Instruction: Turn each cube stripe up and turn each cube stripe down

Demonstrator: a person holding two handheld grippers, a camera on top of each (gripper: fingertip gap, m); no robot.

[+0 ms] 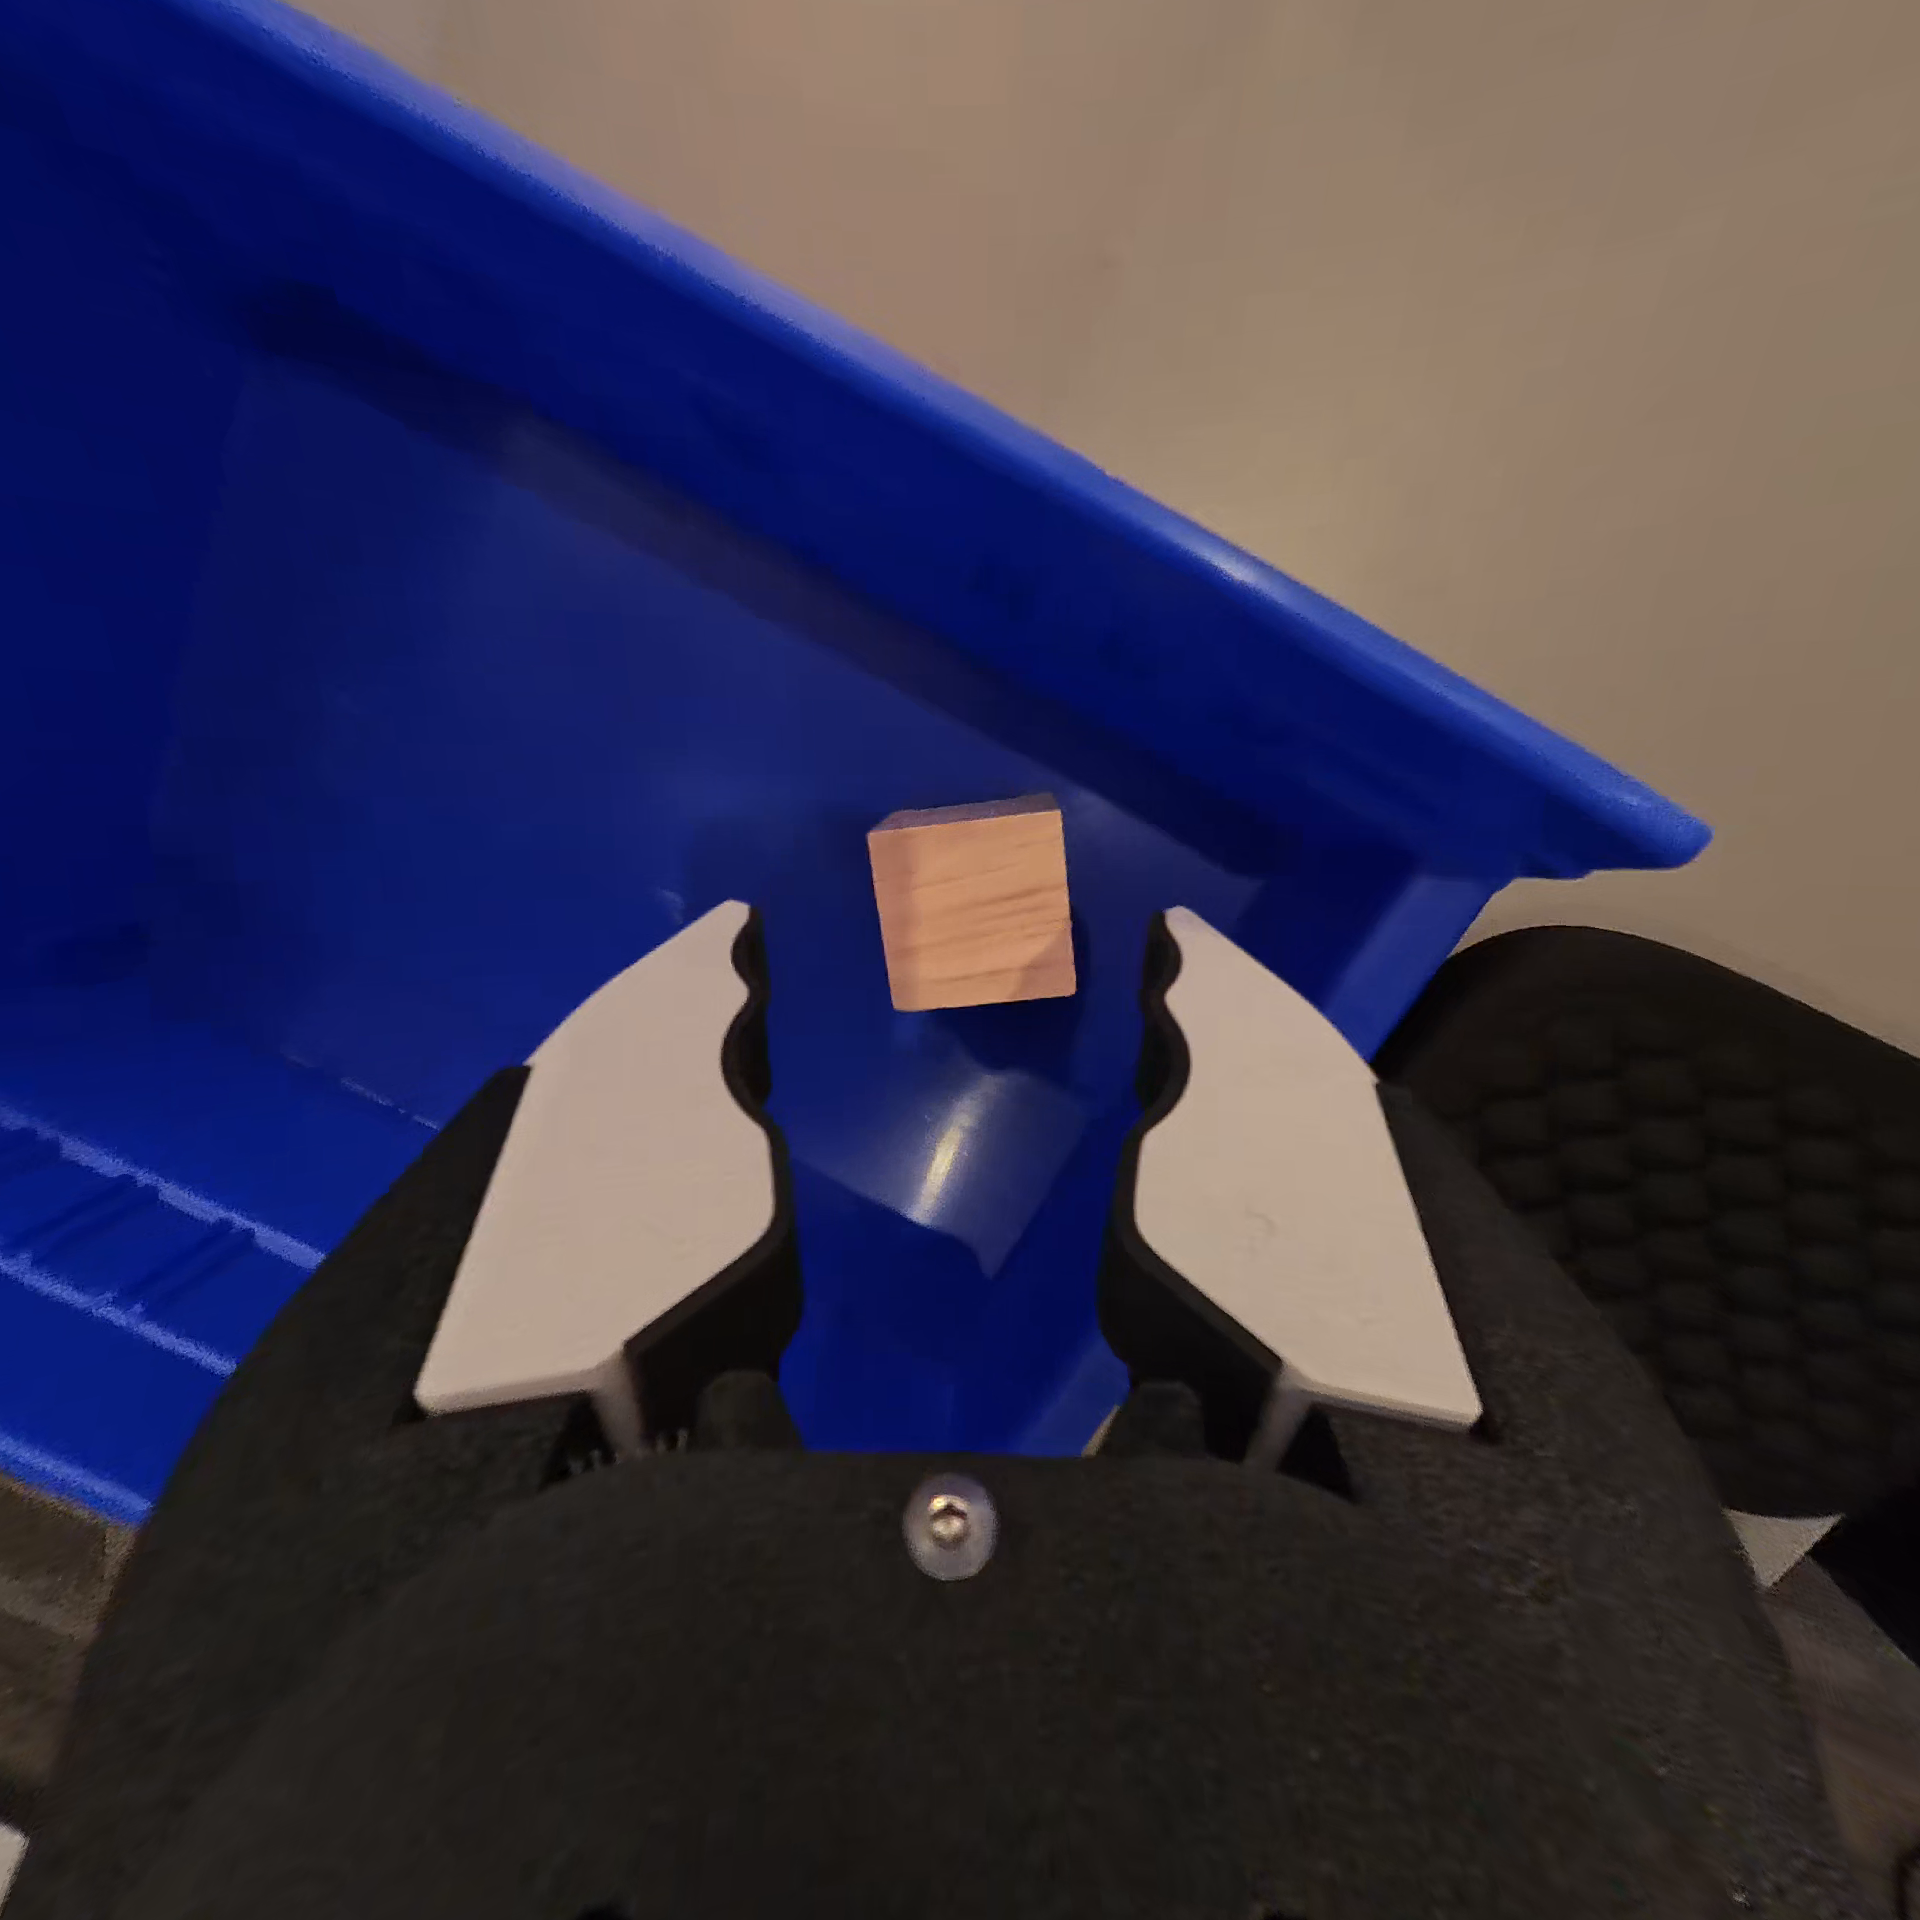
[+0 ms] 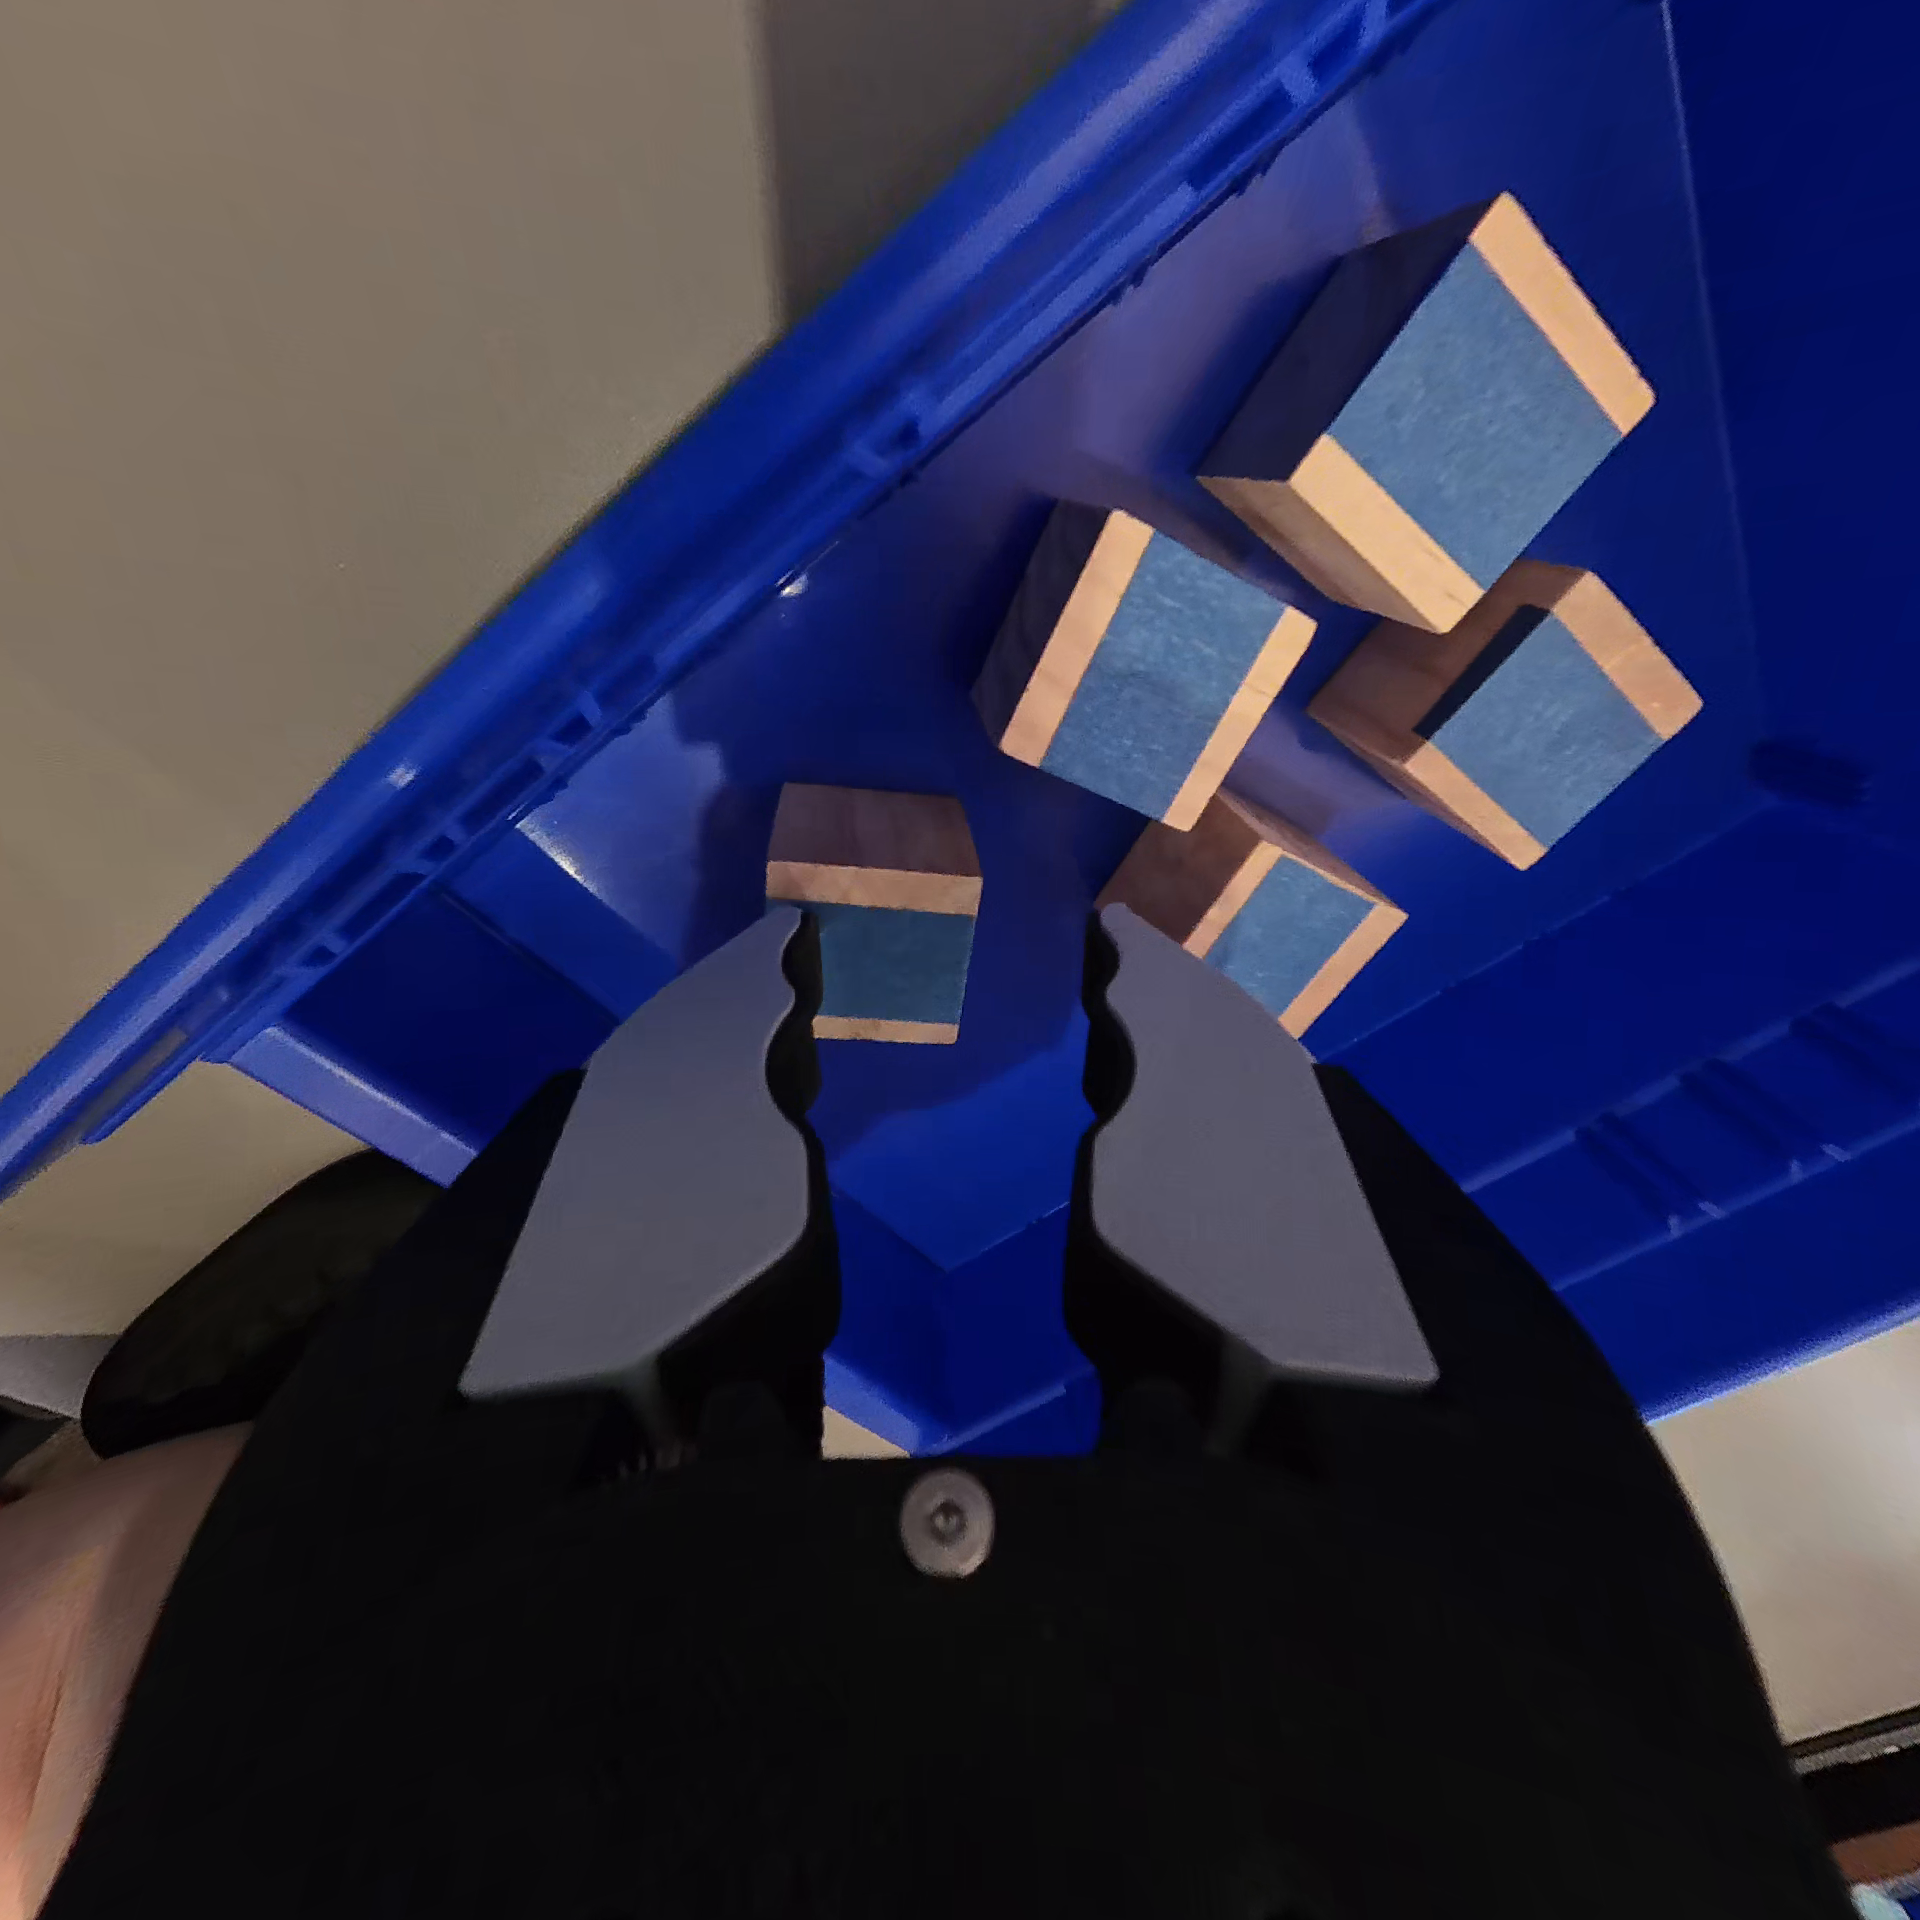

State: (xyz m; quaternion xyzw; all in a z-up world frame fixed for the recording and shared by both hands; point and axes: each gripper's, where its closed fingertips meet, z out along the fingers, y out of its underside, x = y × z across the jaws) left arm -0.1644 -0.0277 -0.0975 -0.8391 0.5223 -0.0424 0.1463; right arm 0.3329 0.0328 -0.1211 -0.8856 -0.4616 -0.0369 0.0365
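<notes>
Hovering my left gripper (image 1: 951, 920), jaws wide, near 1 plain-faced wooden cube (image 1: 971, 902); right gripper (image 2: 945, 914) gaping too, lining up the nearest blue-striped wooden cube (image 2: 883, 935) for flipping.

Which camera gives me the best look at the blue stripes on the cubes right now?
The right wrist view. Five cubes lie in the blue bin, each with a blue stripe facing the camera, for example the nearest cube. The left wrist view shows a single cube with a plain wooden face toward the camera, no clear stripe.
</notes>
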